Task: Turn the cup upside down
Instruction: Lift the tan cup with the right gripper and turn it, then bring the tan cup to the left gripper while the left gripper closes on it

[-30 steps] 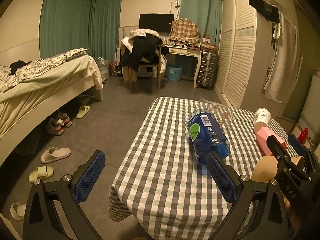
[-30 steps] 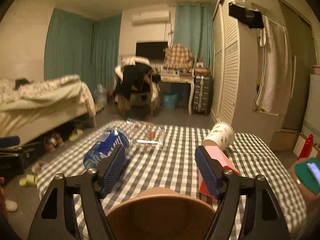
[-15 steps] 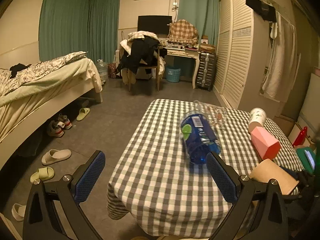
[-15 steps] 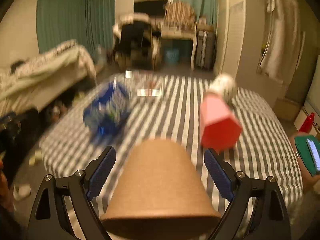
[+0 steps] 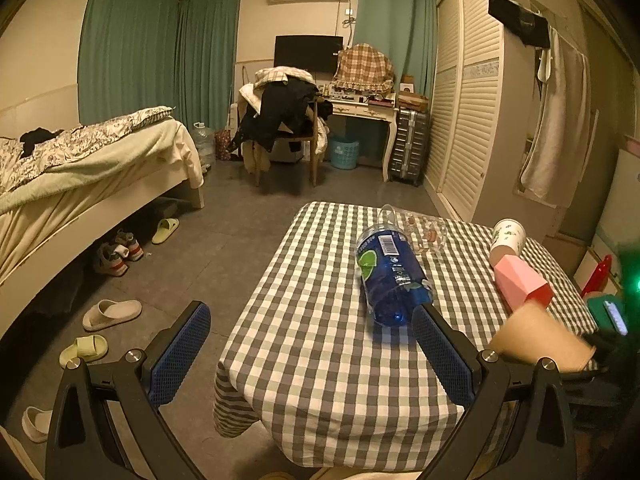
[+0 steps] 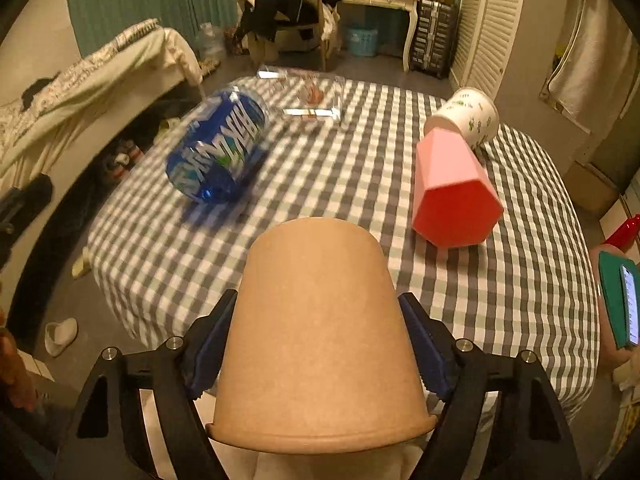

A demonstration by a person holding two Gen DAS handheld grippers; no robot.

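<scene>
Your right hand-held gripper [image 6: 316, 346] held a plain brown paper cup [image 6: 320, 344], its blue pads pressed to the cup's two sides. The cup's closed base pointed away from you and its rolled rim lay nearest the camera, above the near edge of the counter [image 6: 480, 280], which wore a grey-and-white checked cloth. The cup's inside was not visible.

Your left hand-held gripper [image 5: 308, 344] was spread wide and held nothing, off the counter's left near corner.

On the counter's left lay a blue plastic bottle [image 6: 218, 148] on its side. Its label carried large white letters, seen upside down and blurred, so unreadable; from the left camera a barcode and a green leaf mark showed. Just beyond it lay a clear glass cup [image 6: 312, 96] on its side. On the right lay a pink faceted cup [image 6: 452, 188] on its side, and touching its far end, a white paper cup [image 6: 468, 116] printed with small green cactus figures.

At the far right edge, a phone in a green case [image 6: 620, 304] showed a lit screen, too small to read.
</scene>
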